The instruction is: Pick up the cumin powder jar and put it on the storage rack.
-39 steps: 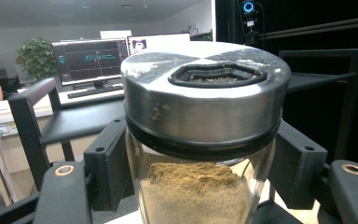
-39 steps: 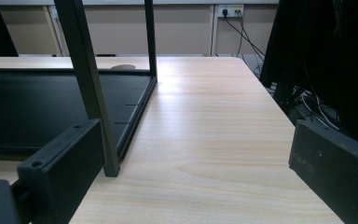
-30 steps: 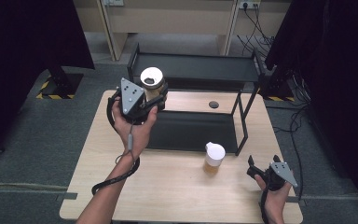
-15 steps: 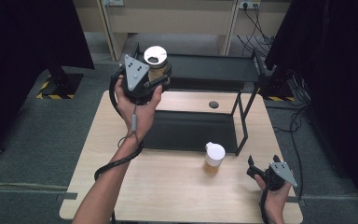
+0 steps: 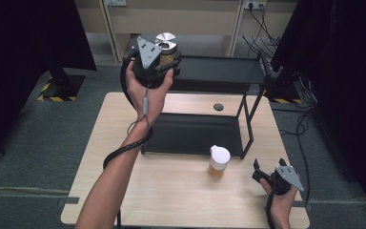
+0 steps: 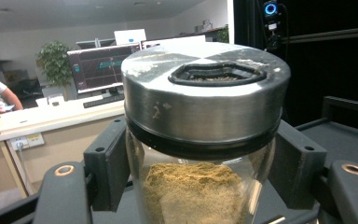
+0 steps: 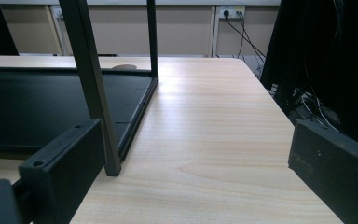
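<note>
**Jar up over the top shelf**

Since a sec ago we've carried the left gripper and its jar up and away from us, from over the bench's far-left area to above the left end of the rack's top shelf. Right gripper hasn't budged.

Left jaws are clamped on the glass jar, one pad on each side of the body just under the metal lid. Jar sits upright in the grip, tan powder inside, lid on. It hangs in the air, clear of the shelf.

Right gripper sits low at the bench's near-right corner, hand around it, jaws spread wide w/ nothing between them. In the right gripper view we look along the bare bench top past the rack's near-right leg.

White-lidded cup stands on the bench just in front of the rack's bottom shelf, toward its right end, apart from both grippers.
</note>
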`<state>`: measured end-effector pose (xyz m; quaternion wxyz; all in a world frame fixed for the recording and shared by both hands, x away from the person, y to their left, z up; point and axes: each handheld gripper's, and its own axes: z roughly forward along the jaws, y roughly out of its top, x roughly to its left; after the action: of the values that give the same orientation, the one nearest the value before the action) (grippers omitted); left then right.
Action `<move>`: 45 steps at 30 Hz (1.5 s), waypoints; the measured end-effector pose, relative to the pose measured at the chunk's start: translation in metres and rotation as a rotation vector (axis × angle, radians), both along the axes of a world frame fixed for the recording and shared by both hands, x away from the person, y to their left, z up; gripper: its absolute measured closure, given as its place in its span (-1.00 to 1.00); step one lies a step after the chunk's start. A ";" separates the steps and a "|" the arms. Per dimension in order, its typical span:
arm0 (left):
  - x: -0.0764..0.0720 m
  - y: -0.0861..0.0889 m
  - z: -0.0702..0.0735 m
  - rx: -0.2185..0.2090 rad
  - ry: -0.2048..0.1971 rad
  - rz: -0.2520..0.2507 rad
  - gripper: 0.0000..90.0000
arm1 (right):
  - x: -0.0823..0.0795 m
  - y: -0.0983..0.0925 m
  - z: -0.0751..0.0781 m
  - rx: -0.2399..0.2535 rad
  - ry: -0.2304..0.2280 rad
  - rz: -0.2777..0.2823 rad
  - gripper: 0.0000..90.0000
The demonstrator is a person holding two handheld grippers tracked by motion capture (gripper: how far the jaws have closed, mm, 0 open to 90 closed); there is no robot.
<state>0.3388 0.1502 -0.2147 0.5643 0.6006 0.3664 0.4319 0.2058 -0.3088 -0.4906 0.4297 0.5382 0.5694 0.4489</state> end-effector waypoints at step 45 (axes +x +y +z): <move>0.052 0.000 -0.005 -0.056 0.129 0.040 -0.33 | 0.000 0.001 0.000 -0.018 -0.001 0.011 -0.90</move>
<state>0.3910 0.1504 -0.2194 0.5474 0.6038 0.4259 0.3929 0.2060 -0.3078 -0.4906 0.4322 0.5309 0.5763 0.4464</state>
